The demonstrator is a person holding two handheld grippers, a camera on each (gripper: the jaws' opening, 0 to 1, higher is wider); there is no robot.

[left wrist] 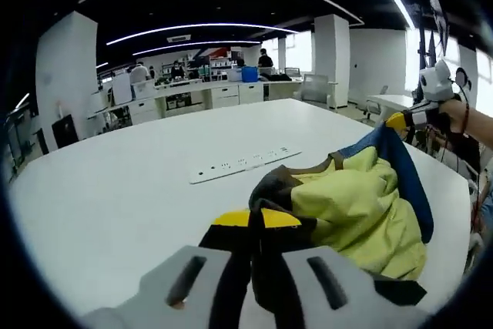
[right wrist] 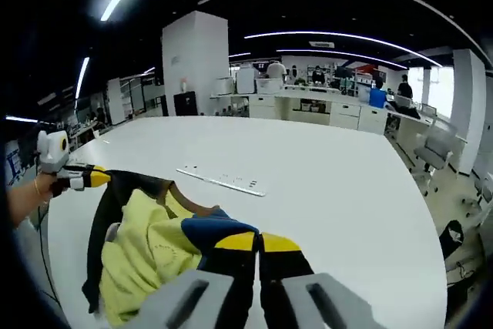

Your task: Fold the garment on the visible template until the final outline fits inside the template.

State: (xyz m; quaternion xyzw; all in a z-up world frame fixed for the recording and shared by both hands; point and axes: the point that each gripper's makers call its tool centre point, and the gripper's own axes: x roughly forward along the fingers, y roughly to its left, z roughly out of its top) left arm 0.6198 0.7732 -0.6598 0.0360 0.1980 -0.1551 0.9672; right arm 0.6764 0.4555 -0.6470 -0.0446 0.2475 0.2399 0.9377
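- Garment [left wrist: 356, 206]: yellow-green body, blue and dark brown/black panels, bunched up and lifted off the white worktop [left wrist: 115, 190], strung between the two grippers.
- Left gripper [left wrist: 256, 219], left gripper view: yellow-tipped fingers [left wrist: 231, 218] pressed together, pinching a dark edge of the garment right at the tips.
- Right gripper [right wrist: 256, 243], right gripper view: yellow-tipped fingers [right wrist: 282, 243] closed on the blue panel, tips touching with cloth between them.
- Long axis of the garment runs gripper to gripper. In the left gripper view the blue edge rises from the bunched cloth up to the right gripper [left wrist: 400, 119], held by a hand at the right side of that view.
- In the right gripper view a dark band of cloth runs left to the left gripper [right wrist: 94, 177], also in a hand; the yellow bulk [right wrist: 142, 256] sags below that line toward the near worktop edge.
- Garment sits at the near side of the worktop, mostly hanging, lower folds close to or on the surface; can't tell which.
- White power strip [left wrist: 243, 165] lies flat on the worktop beyond the garment, apart from it; also seen in the right gripper view [right wrist: 222, 179].
- No template outline that I can make out on the surface.
- Background: office desks, white pillar [right wrist: 195, 63], people far off.
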